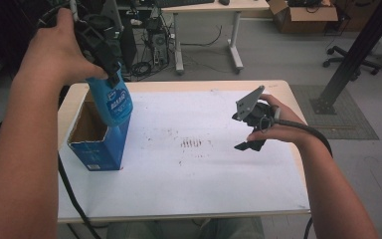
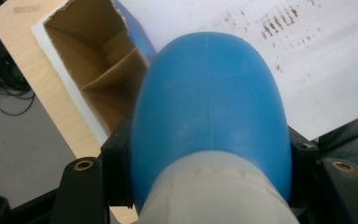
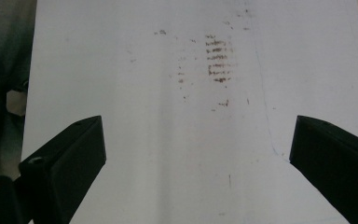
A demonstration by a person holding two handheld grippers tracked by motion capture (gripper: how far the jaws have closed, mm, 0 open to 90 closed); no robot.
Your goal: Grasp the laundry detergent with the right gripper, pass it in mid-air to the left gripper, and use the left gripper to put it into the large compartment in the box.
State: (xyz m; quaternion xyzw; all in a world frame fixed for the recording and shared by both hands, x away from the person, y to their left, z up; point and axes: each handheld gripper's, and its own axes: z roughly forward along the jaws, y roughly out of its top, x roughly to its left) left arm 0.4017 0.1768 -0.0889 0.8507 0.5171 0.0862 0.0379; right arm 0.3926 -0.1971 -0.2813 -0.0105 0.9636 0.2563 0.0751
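Left gripper holds a blue bottle above an open box; right gripper idle.

The table [image 1: 278, 89], covered by a white sheet [image 1: 204, 174], fills the centre of the high view. At left stands an open-topped blue box [image 1: 99, 147]. Directly above its right edge hangs the blue bottle [image 1: 112, 102], clamped at its neck by the left gripper [image 1: 110, 74]. At centre right, the right gripper [image 1: 248, 134] hovers over the sheet, jaws spread wide and holding nothing.

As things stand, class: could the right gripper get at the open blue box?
Probably yes. The right gripper is open and holds nothing, and only bare white sheet lies between it and the blue box. But the left gripper holds a blue bottle right over the box's opening, crowding access from above.
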